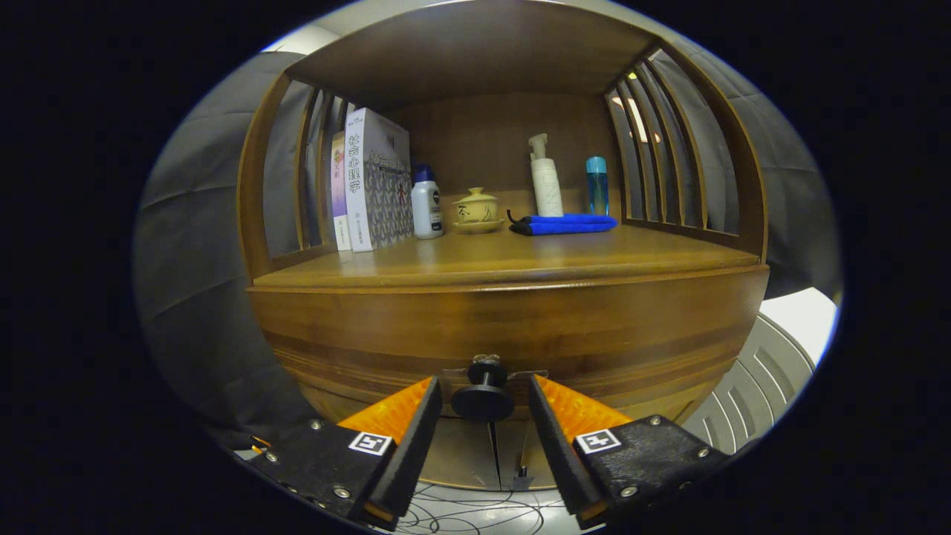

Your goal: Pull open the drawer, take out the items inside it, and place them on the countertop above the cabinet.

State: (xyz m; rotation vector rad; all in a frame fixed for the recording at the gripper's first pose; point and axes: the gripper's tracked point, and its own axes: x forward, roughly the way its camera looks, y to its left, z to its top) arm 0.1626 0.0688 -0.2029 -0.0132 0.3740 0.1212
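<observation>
Tongs (485, 405) first: mine are spread apart, one finger on each side of the small round knob (483, 397). The knob sits right between the fingers, but I see a gap on both sides, so they are not squeezing it.

That knob is stuck on the front of the drawer (513, 334), a wide band of brown wood. The drawer looks fully closed, so I cannot see what is inside it. I think the job has barely begun: I need to grab the knob, pull the drawer out, lift the things out and set them up top.

Just above the drawer is the desk (535, 260), the place where the things must go. Some stuff already stands at the back of it. Two books (370, 182) lean at one end, with big Chinese writing down the spine. Next to them are a little white bottle (426, 204) with a dark cap, a small lidded cup (476, 208) on a saucer, a folded blue cloth (566, 223), a tall white pump bottle (545, 182) and a thin blue bottle (596, 184). The words on the bottles are too tiny for me to read.

The front part of the desk is bare wood.
</observation>
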